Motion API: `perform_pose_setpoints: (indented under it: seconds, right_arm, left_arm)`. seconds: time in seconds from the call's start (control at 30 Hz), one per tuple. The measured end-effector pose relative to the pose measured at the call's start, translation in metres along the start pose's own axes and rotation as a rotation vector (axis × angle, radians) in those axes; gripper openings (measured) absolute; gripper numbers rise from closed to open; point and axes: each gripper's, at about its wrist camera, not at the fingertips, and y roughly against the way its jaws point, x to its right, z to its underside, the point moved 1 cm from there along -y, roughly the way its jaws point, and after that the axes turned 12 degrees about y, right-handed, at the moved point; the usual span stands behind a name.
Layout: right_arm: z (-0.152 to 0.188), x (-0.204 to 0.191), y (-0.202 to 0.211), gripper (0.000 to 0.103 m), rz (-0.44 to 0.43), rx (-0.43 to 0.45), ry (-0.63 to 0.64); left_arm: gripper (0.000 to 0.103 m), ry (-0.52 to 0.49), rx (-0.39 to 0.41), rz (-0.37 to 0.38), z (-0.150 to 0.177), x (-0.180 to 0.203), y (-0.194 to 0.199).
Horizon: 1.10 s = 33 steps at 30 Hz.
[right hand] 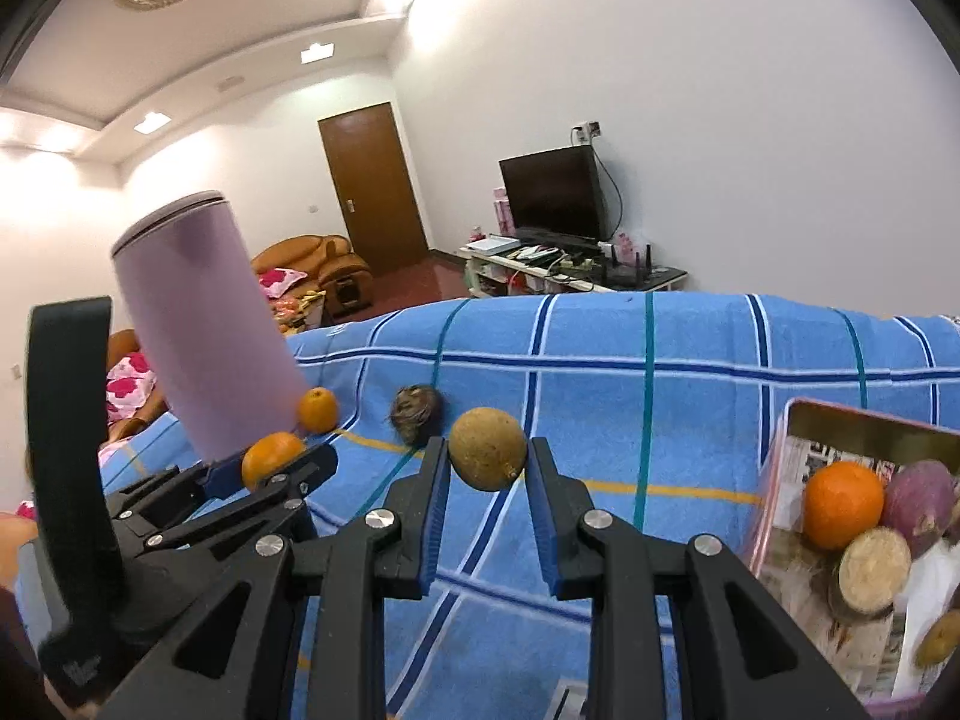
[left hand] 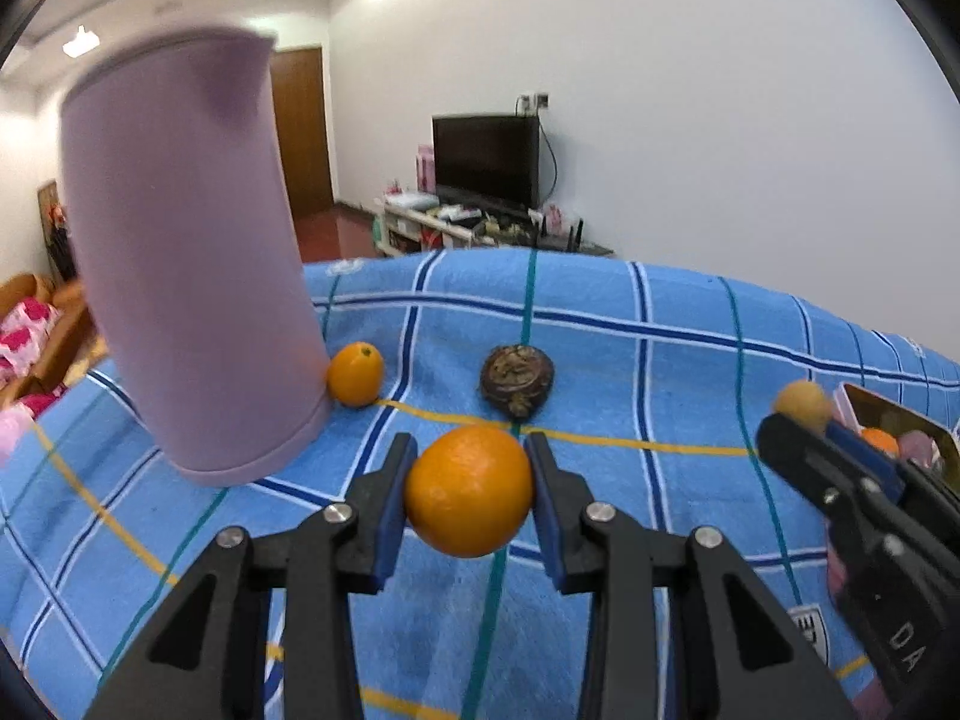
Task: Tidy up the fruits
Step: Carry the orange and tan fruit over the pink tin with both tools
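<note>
We hold the orange [left hand: 469,491] in the left gripper [left hand: 471,495], jaws clamped across its widest girth and clear of the blue checked tabletop [left hand: 660,372], while the right gripper [right hand: 487,462] pinches a small brown fruit [right hand: 487,447] the same way. Both look firm, round and light, with the orange's waxy skin likely to slip unless gripped at the equator. The tin [right hand: 852,429] waits at three o'clock, another small orange [left hand: 355,374] at eleven.
</note>
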Motion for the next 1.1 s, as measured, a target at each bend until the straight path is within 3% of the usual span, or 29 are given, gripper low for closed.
perform_pose_setpoints:
  seconds: [0.2, 0.4, 1.1]
  right_arm:
    - [0.008, -0.005, 0.023, 0.028, 0.028, 0.007, 0.014]
    - [0.017, -0.01, 0.04, 0.028, 0.07, 0.008, 0.029]
    - [0.042, -0.003, 0.088, 0.028, 0.124, 0.005, 0.03]
  left_arm:
    - [0.038, 0.035, -0.004, 0.002, 0.007, -0.006, 0.015]
    - [0.038, 0.004, 0.041, -0.025, 0.02, 0.009, 0.034]
    - [0.038, -0.031, 0.037, -0.028, 0.047, 0.026, 0.062]
